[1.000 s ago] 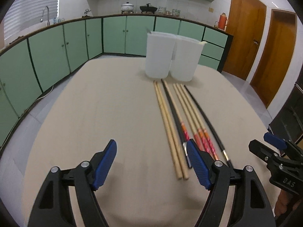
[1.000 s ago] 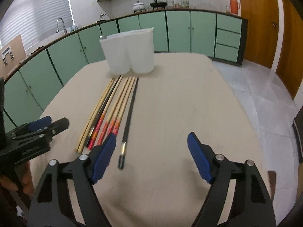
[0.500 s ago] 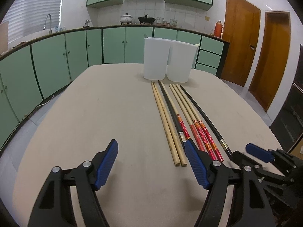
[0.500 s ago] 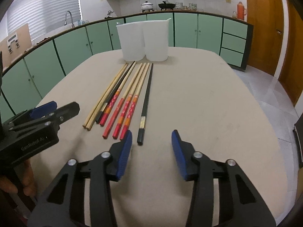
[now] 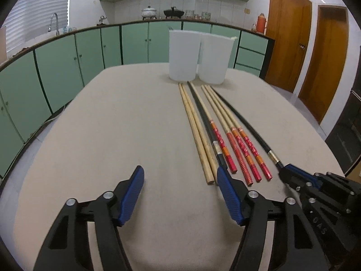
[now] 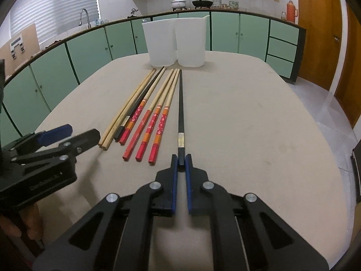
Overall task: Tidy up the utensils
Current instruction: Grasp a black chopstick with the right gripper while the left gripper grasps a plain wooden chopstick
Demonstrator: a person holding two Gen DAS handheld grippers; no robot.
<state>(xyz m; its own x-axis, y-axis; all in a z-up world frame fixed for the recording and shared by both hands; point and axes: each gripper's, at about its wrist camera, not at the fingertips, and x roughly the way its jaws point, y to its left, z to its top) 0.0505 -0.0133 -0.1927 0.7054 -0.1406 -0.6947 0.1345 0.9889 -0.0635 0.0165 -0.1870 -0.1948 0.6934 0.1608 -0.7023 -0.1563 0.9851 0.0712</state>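
Right gripper (image 6: pixel 181 159) clamped on black chopstick (image 6: pixel 181 110), left gripper (image 5: pixel 180 178) wide open, lettering on both gripper bodies unreadable.

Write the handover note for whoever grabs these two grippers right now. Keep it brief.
Right gripper: shut on the near end of the black chopstick, which lies flat on the table, rightmost in the row.
Left gripper: open, holding nothing, low over the table beside the plain wooden pair.
Also in the row: another black chopstick and four red-handled chopsticks.
Two white containers stand side by side at the far end.
Done: first grasp only. Left: lift this chopstick, likely into a container, then sort the rest.
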